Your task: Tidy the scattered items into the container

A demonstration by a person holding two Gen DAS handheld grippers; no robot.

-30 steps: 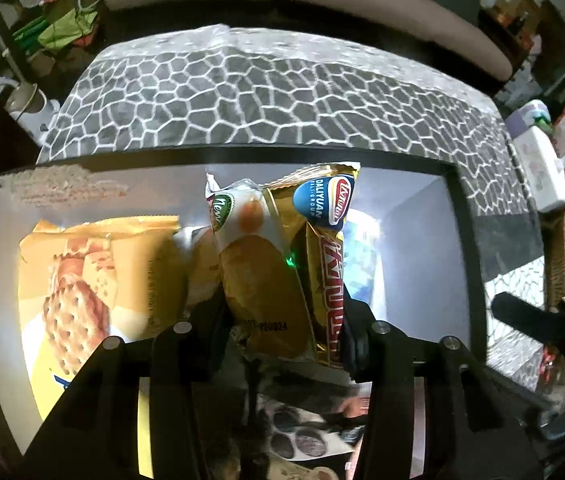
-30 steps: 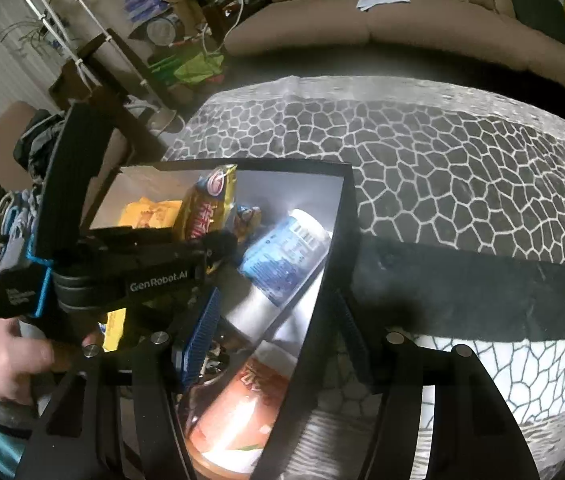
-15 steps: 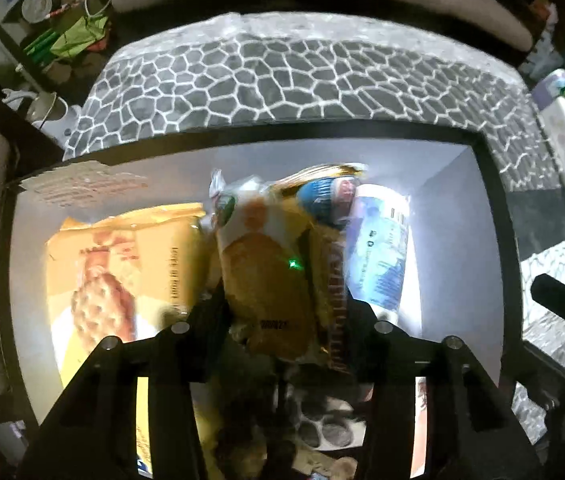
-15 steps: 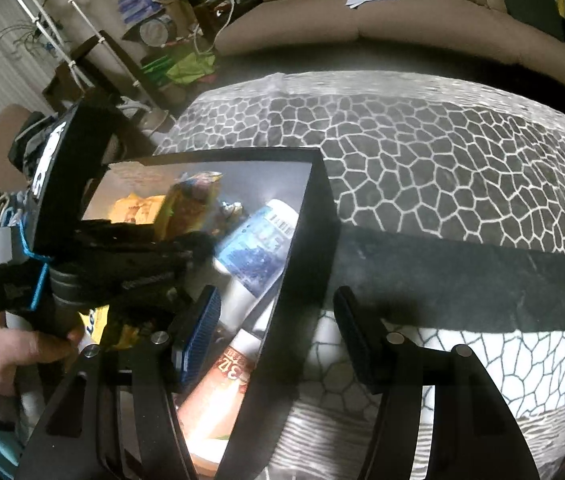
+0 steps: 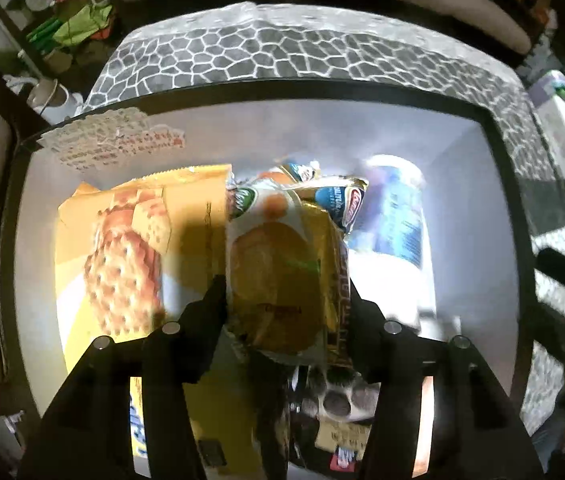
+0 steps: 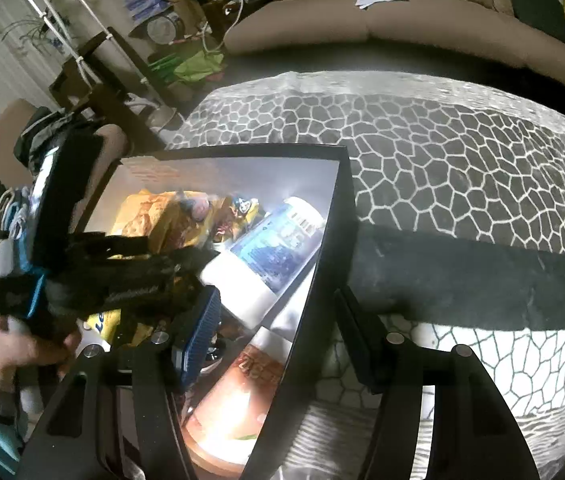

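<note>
Left gripper (image 5: 286, 296) points down into the black-rimmed container (image 5: 282, 88), its jaws just easing wider around two snack packets (image 5: 278, 272); the pads look to be against the wrappers, though whether they press or only touch I cannot tell for sure. Going left to right inside the white box: at nine o'clock lies a flat yellow cracker pack (image 5: 122, 248), at the centre the pair of packets between the jaws, one showing a round cake, the other gold foil with a blue badge, and at two o'clock a white bottle with a blue label (image 5: 398, 224) on its side.

Those packets are likely light, soft and crinkly, with slick film, so they would slide rather than resist; a hold across the padded middle suits them, and the cake inside could crush under a hard squeeze.

Right gripper (image 6: 278, 328) sits at the container's right wall, jaws apart and straddling the black rim without clamping it. At its eight o'clock a hand (image 6: 10, 348) grips the left tool.
</note>
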